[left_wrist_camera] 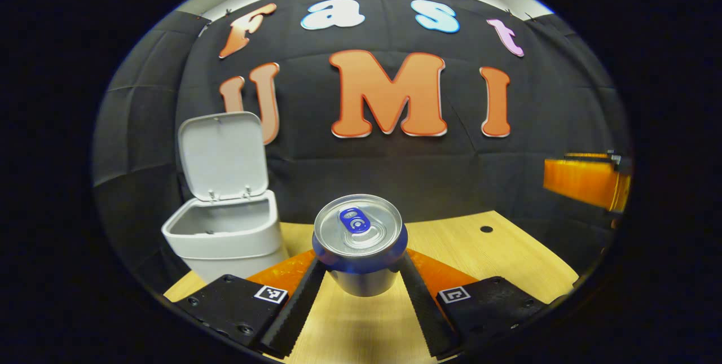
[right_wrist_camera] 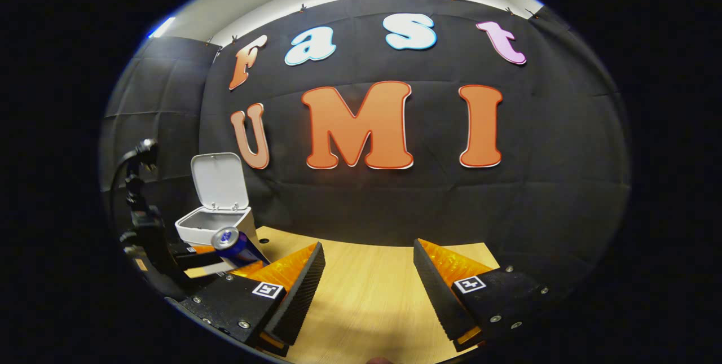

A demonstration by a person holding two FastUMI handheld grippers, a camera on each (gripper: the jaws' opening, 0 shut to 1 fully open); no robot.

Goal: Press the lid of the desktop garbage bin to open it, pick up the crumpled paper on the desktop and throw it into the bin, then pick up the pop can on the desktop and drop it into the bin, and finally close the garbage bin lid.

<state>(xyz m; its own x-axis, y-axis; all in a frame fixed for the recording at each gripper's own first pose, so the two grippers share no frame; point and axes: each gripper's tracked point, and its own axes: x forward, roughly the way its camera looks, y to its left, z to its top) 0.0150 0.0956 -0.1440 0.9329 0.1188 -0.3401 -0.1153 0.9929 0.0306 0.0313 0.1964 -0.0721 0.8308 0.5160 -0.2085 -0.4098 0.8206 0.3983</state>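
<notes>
A blue and silver pop can [left_wrist_camera: 359, 242] hangs above the wooden table [left_wrist_camera: 496, 257], with my left gripper [left_wrist_camera: 360, 271] shut on its sides. The white garbage bin [left_wrist_camera: 225, 231] stands to the left of the can, its lid [left_wrist_camera: 223, 155] tipped up and open. In the right gripper view the same can [right_wrist_camera: 234, 245] shows tilted, close in front of the bin [right_wrist_camera: 211, 226], held by the left gripper [right_wrist_camera: 192, 259]. My right gripper [right_wrist_camera: 366, 273] stands open over the table [right_wrist_camera: 366, 296] with nothing between its fingers.
An orange part of the other gripper [left_wrist_camera: 584, 180] shows at the right edge of the left gripper view. A small dark hole [left_wrist_camera: 486, 229] marks the tabletop at the right. The black cloth wall rises just behind the table.
</notes>
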